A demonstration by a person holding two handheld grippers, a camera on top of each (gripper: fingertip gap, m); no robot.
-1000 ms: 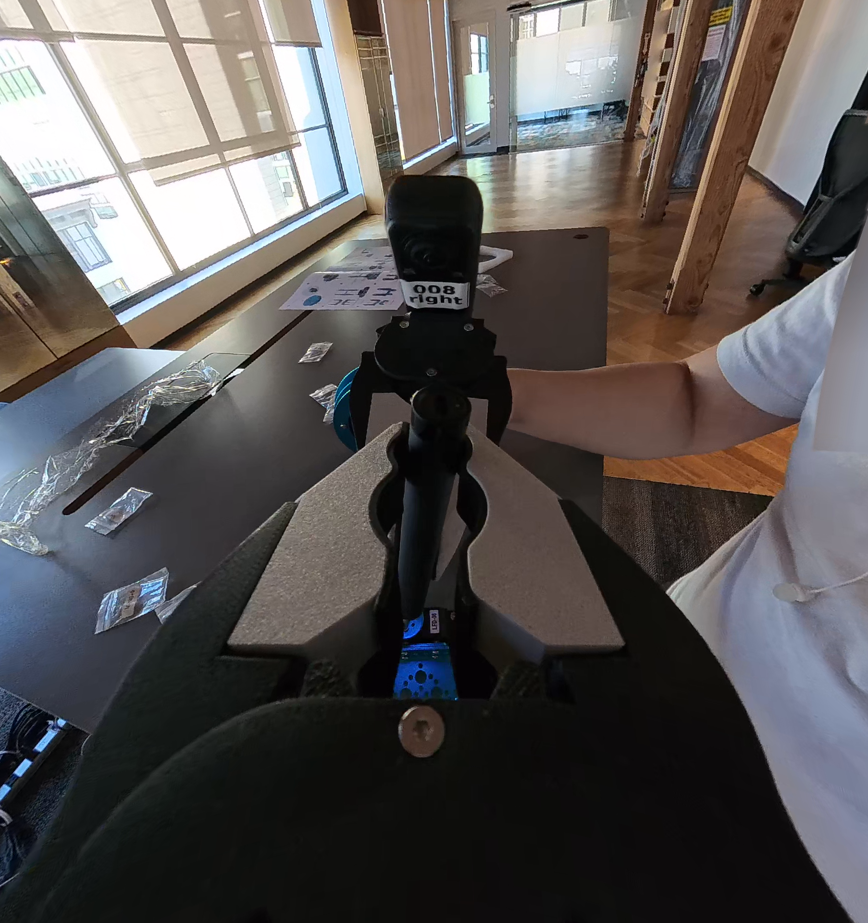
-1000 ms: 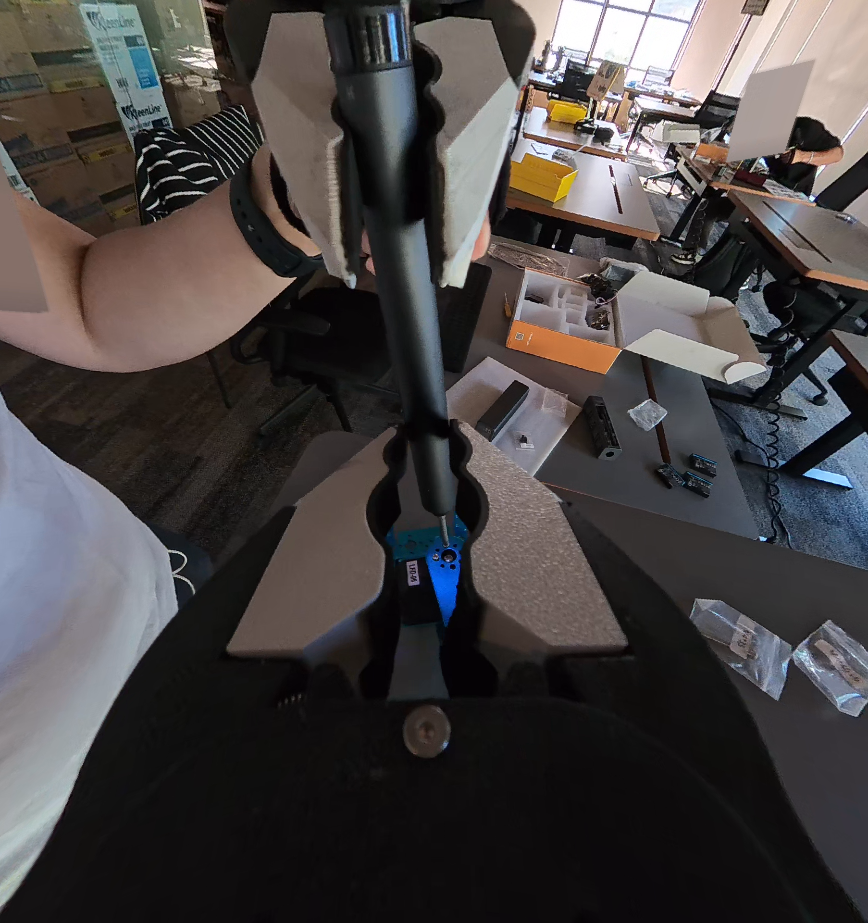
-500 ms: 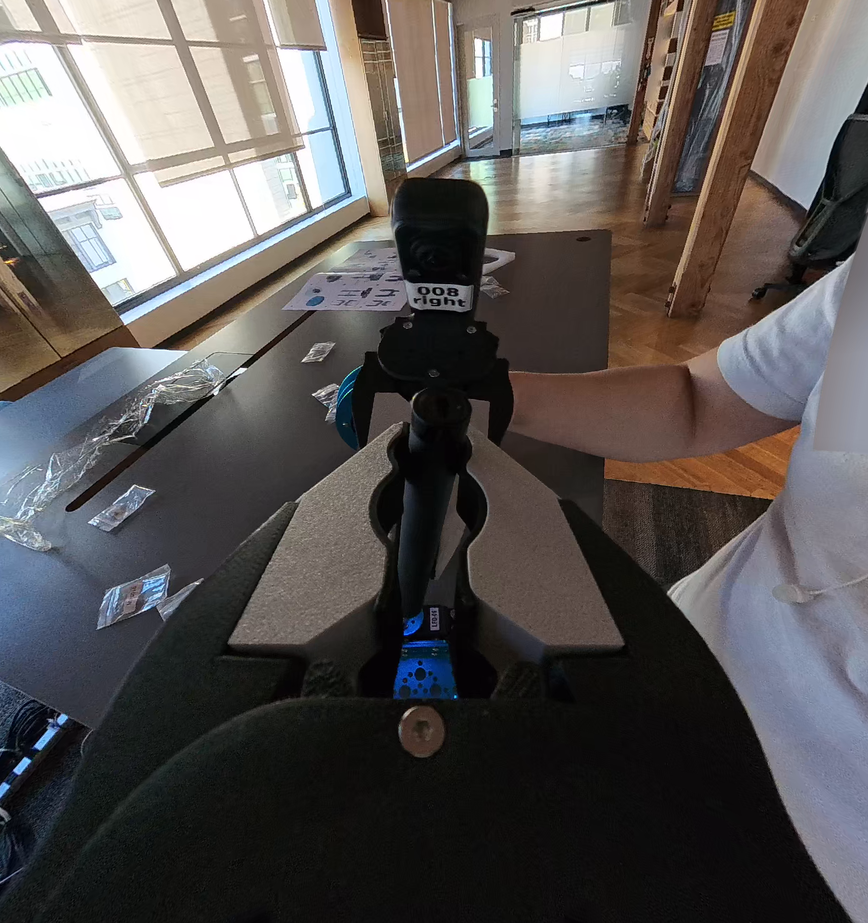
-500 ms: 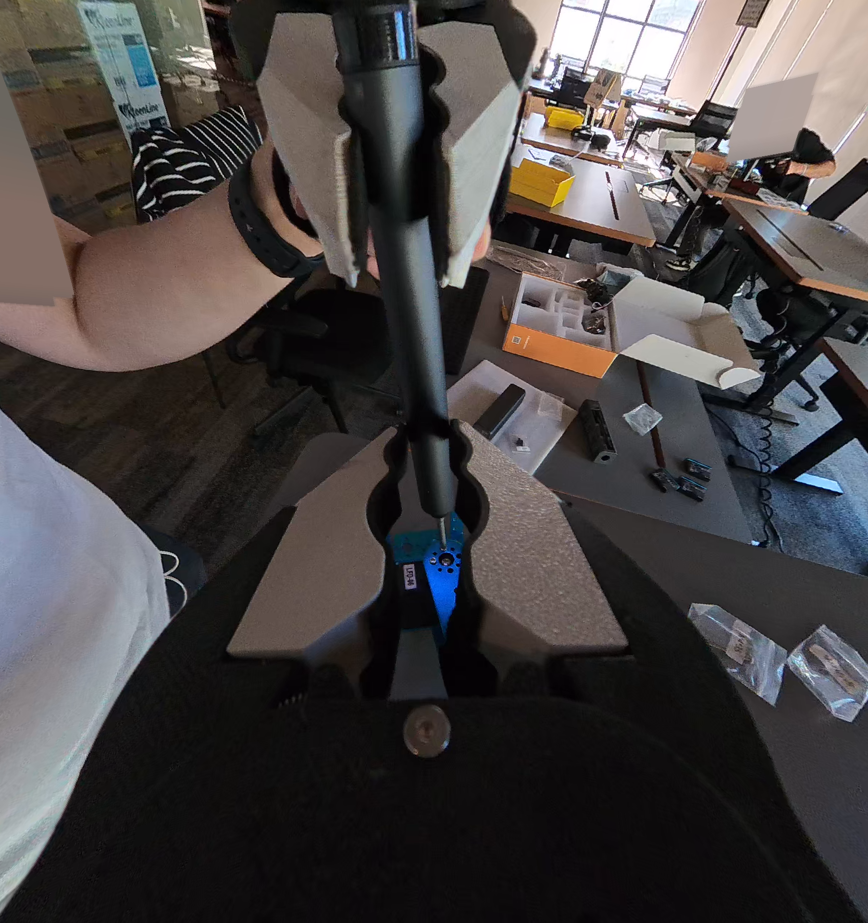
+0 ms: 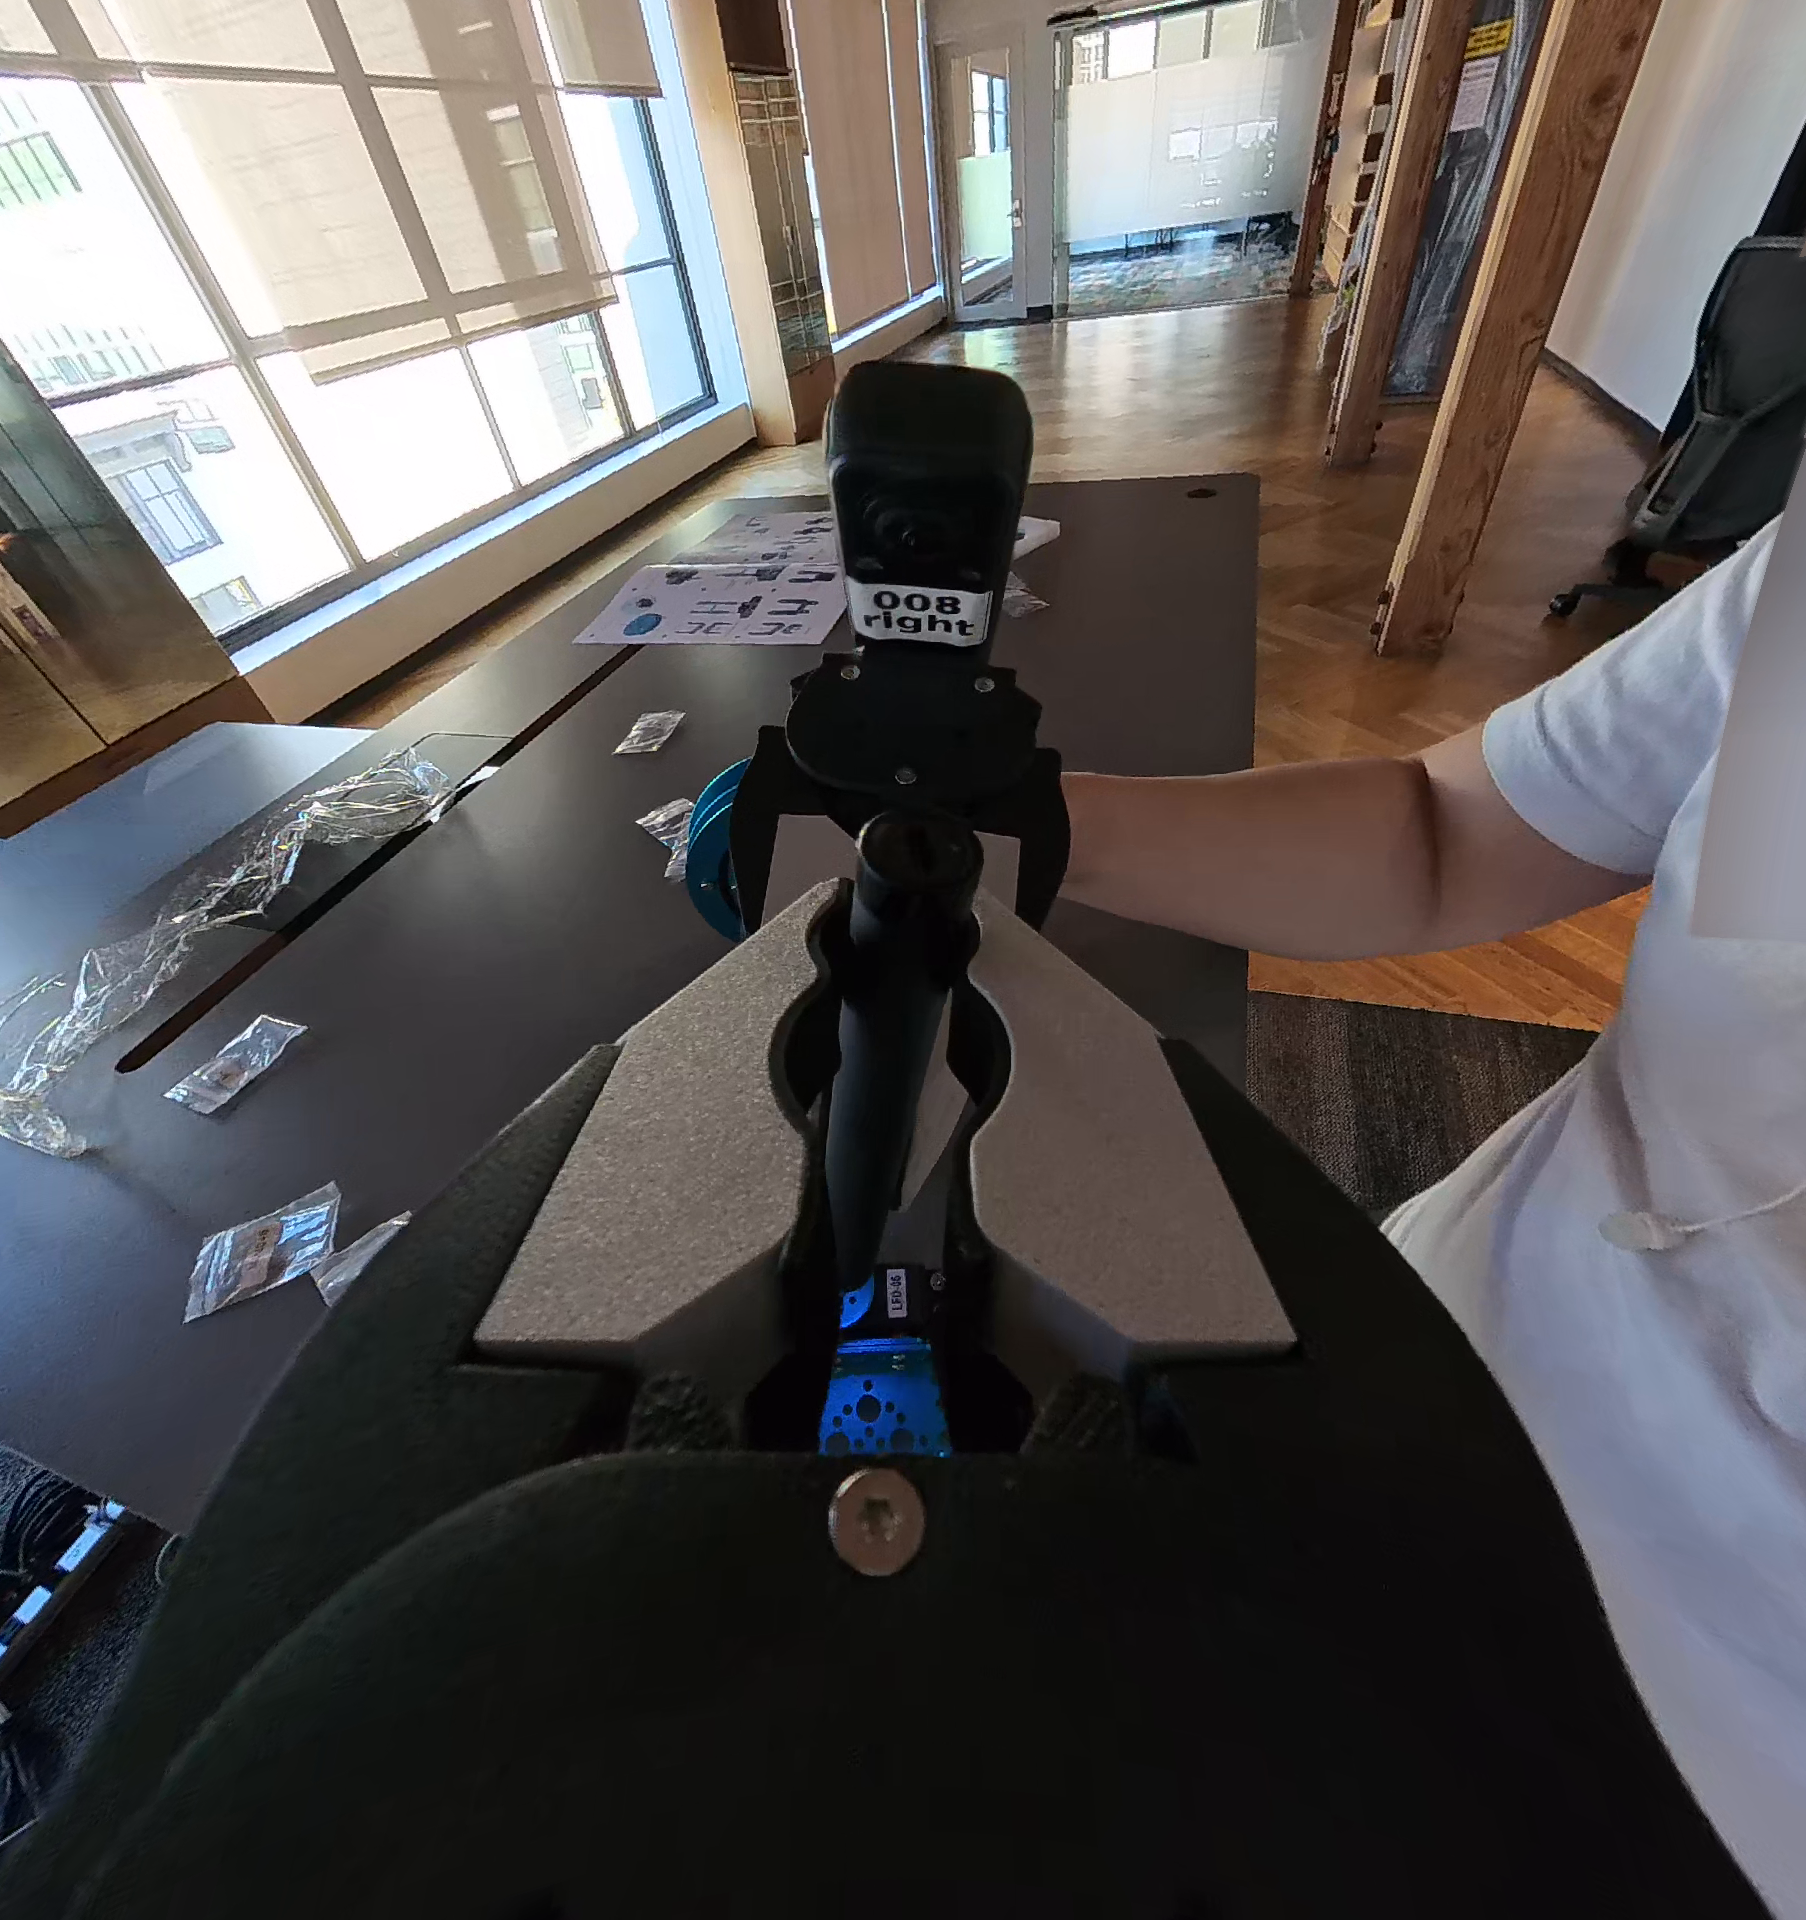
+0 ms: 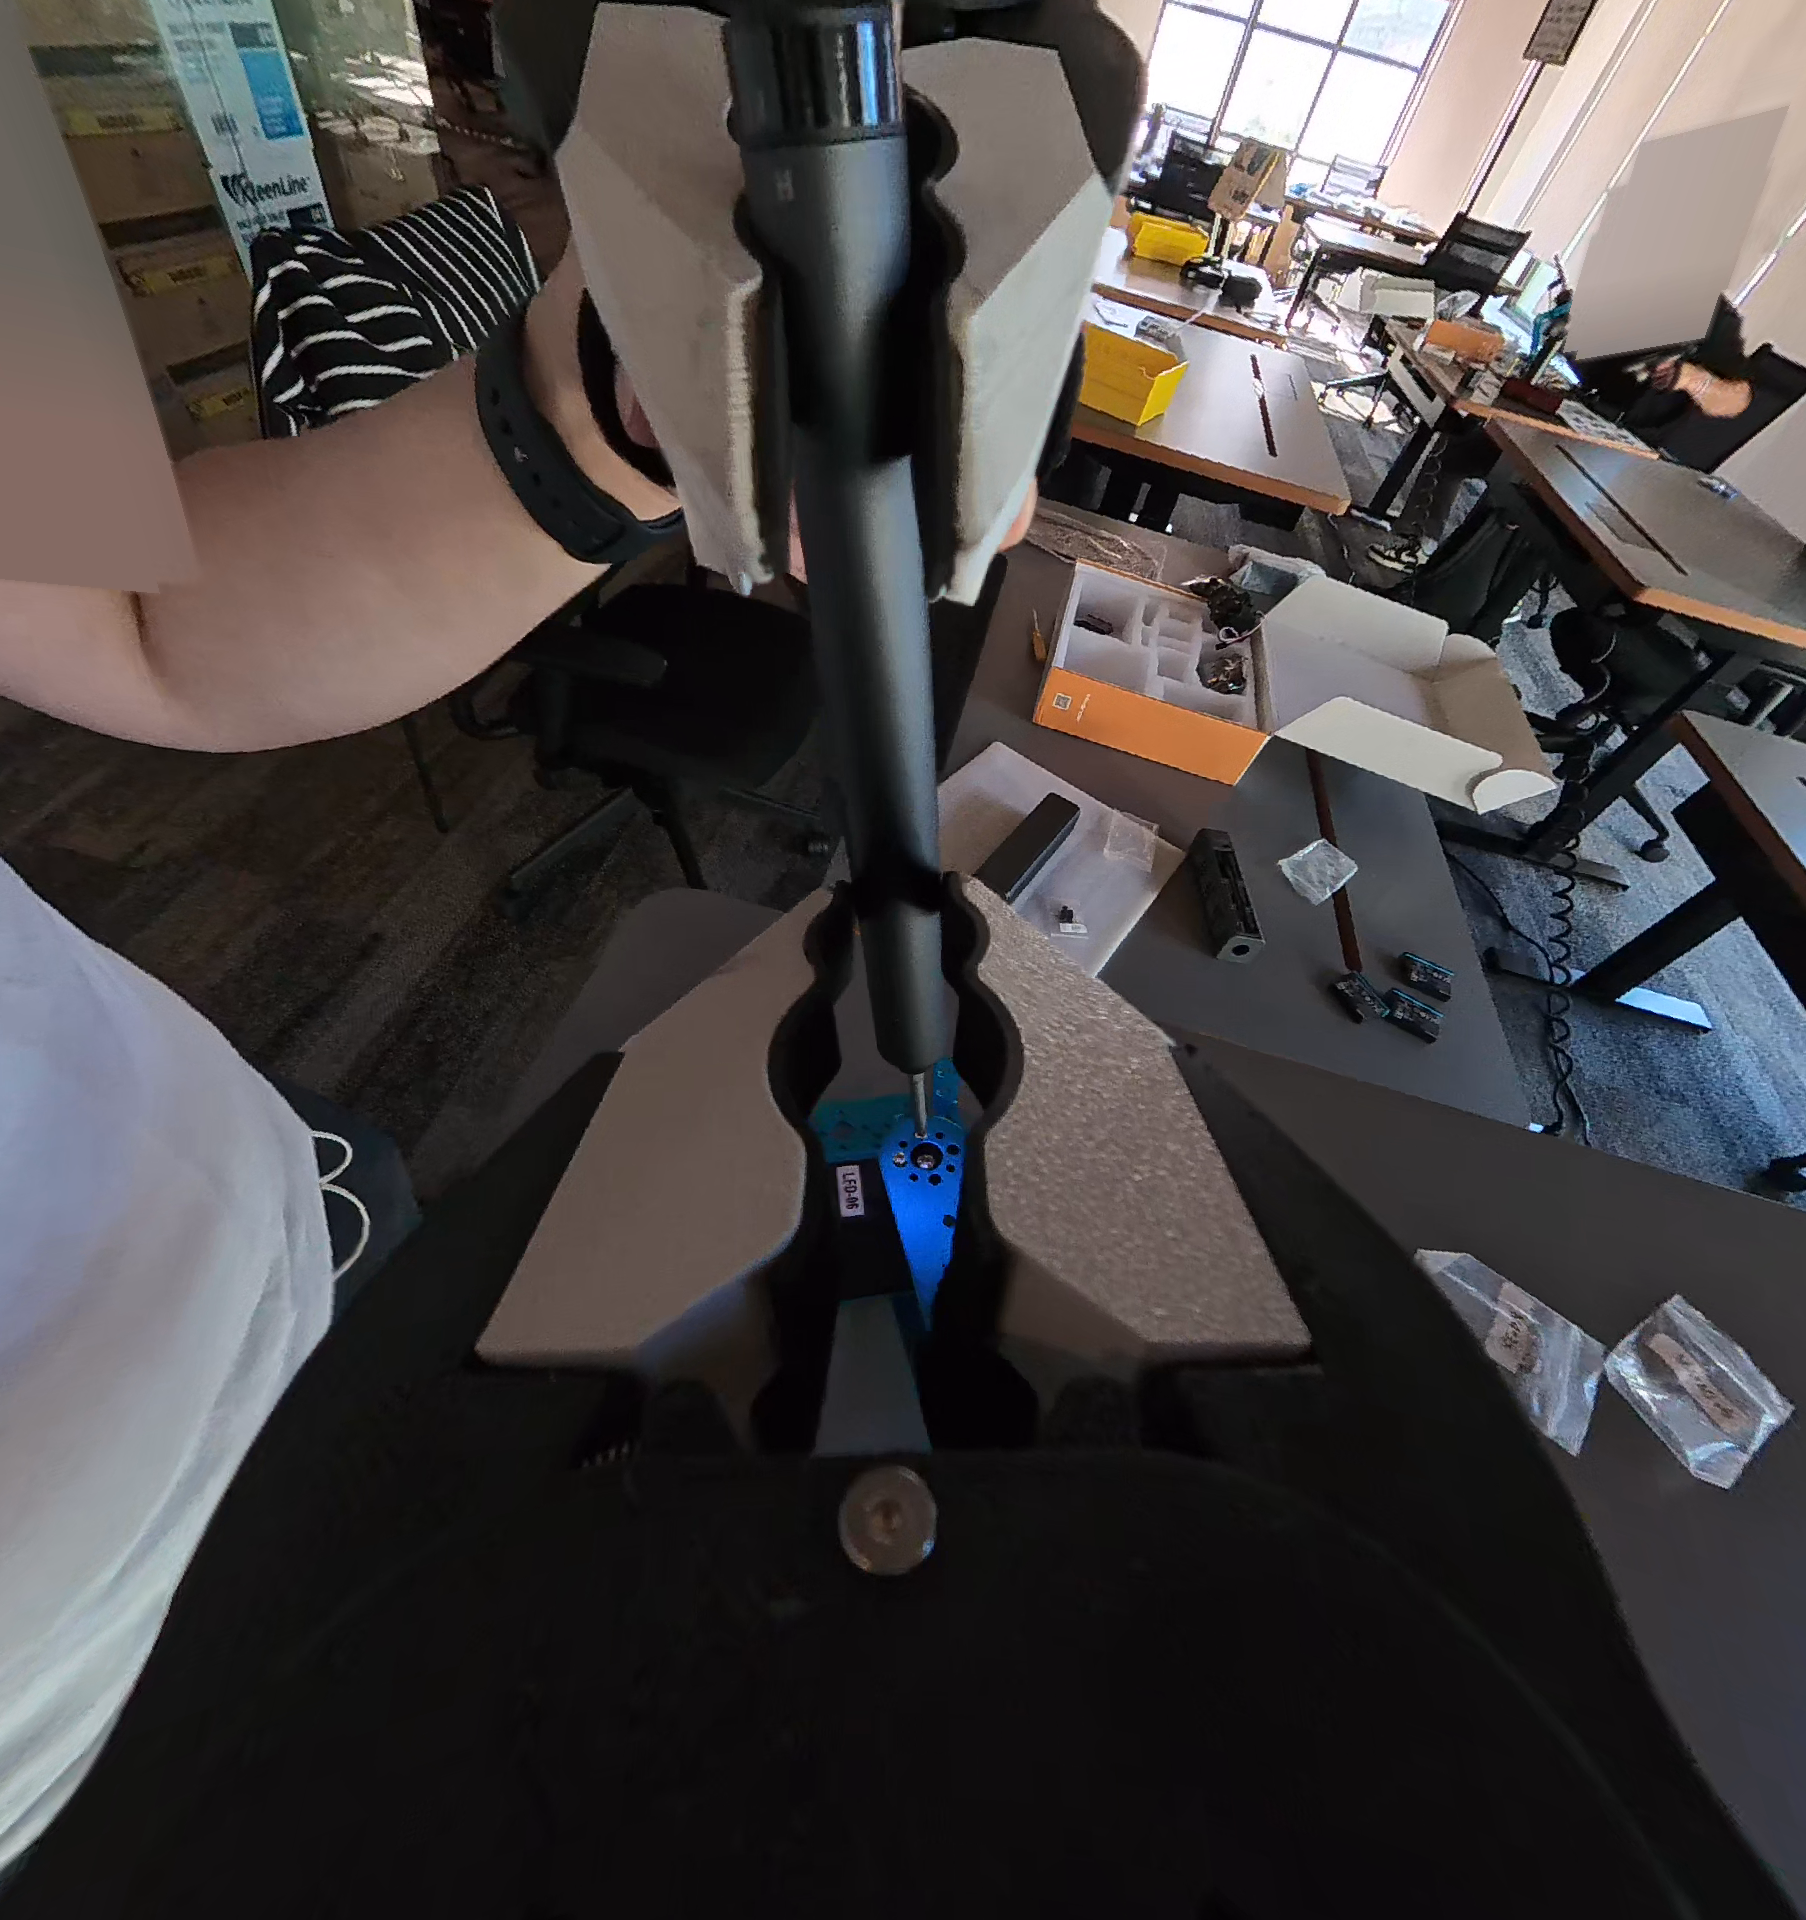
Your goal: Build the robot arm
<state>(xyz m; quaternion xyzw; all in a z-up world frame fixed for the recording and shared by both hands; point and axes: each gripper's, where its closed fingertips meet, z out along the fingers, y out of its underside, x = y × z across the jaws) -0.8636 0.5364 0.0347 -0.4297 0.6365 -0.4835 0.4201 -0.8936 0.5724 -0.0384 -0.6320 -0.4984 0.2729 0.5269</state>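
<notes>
My left gripper (image 5: 904,935) is shut on a black screwdriver (image 5: 878,1091), held across its grey pads (image 5: 670,1153) with the tip pointing down. My right gripper (image 6: 894,935) faces it from below and is shut on a black servo (image 6: 863,1236) with a blue bracket (image 6: 925,1195). The screwdriver (image 6: 868,644) tip rests on the screw at the bracket's centre (image 6: 923,1148). In the right wrist view the left gripper (image 6: 847,561) hangs above. In the left wrist view the right gripper's black body (image 5: 909,727) lies just beyond, and the blue bracket (image 5: 883,1397) shows through the finger gap.
A dark table (image 5: 463,935) carries small plastic bags (image 5: 260,1252), crumpled clear film (image 5: 255,873), a printed sheet (image 5: 717,608) and a blue round part (image 5: 712,842). The right wrist view shows an open orange-and-white box (image 6: 1159,675), a black block (image 6: 1226,904) and two bags (image 6: 1699,1382). My hands' fingertips stand some 8 centimeters from each other.
Both grippers keep their holds and the screwdriver tip stays on the bracket's screw. The pair has drifted only slightly against the background.
</notes>
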